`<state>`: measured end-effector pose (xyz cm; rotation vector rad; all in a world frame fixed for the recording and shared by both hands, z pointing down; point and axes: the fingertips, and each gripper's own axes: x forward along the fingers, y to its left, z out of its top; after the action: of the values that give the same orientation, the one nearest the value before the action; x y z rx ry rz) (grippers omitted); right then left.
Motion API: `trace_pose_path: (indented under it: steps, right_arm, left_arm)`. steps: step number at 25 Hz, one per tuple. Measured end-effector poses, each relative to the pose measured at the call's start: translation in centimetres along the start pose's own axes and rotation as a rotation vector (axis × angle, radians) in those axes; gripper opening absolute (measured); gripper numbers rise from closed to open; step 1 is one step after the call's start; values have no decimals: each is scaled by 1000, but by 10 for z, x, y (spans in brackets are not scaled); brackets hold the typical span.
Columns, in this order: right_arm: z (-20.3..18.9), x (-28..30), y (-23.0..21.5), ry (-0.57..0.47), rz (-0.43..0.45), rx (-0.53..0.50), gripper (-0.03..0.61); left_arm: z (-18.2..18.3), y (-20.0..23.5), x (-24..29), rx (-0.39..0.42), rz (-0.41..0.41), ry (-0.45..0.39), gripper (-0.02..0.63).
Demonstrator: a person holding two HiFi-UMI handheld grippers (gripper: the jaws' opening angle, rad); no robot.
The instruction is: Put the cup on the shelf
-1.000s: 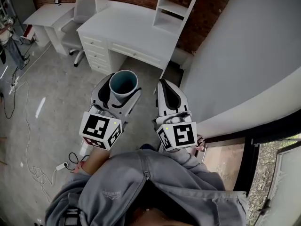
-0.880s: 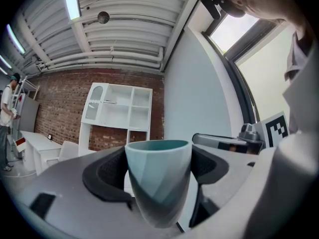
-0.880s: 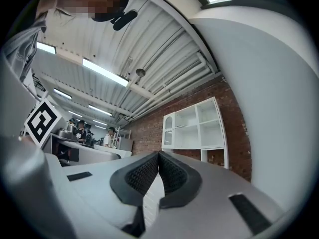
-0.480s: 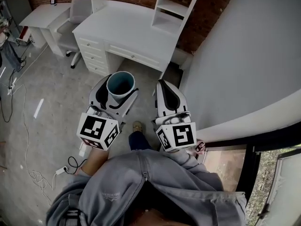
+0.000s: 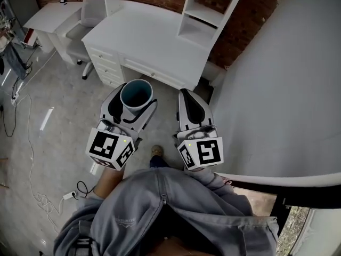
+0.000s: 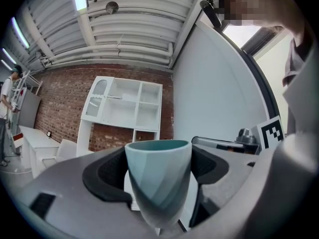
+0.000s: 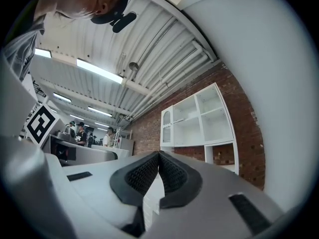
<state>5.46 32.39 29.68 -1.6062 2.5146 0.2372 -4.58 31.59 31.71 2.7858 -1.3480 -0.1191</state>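
Cup [image 5: 137, 94]: teal, upright, mouth up, centre-left of frame, clamped at mid-wall by left gripper [image 5: 133, 106]. Looks rigid, light, with smooth tapered wall, so it may slip; hold near rim seems safest. Right gripper [image 5: 187, 97] beside it, jaws together, empty. Shelf [image 5: 205, 15] upper right, on desk [image 5: 149, 41], well apart.

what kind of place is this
Probably a converted industrial workspace or lab, not a home: bare brick wall, exposed ceiling with strip lights, and a white desk with a shelf unit.
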Motion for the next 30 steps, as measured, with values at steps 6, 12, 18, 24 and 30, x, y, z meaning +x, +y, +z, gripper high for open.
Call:
trace_pose_path:
  steps: [6, 12, 18, 24, 30]
  right_arm:
    - [-11, 64, -43, -11, 38, 17, 28]
    - [-4, 76, -47, -21, 53, 16, 28]
    - [-26, 102, -86, -5, 54, 27, 28]
    - [-32, 111, -96, -11, 51, 31, 28]
    - [-37, 130, -104, -11, 40, 28, 28]
  left_arm:
    - [6, 36, 58, 8, 50, -5, 376]
    - [18, 48, 60, 2, 81, -28, 376]
    - [12, 59, 106, 10, 91, -35, 376]
    - [6, 75, 115, 5, 118, -34, 376]
    - [6, 98, 130, -2, 125, -38, 376]
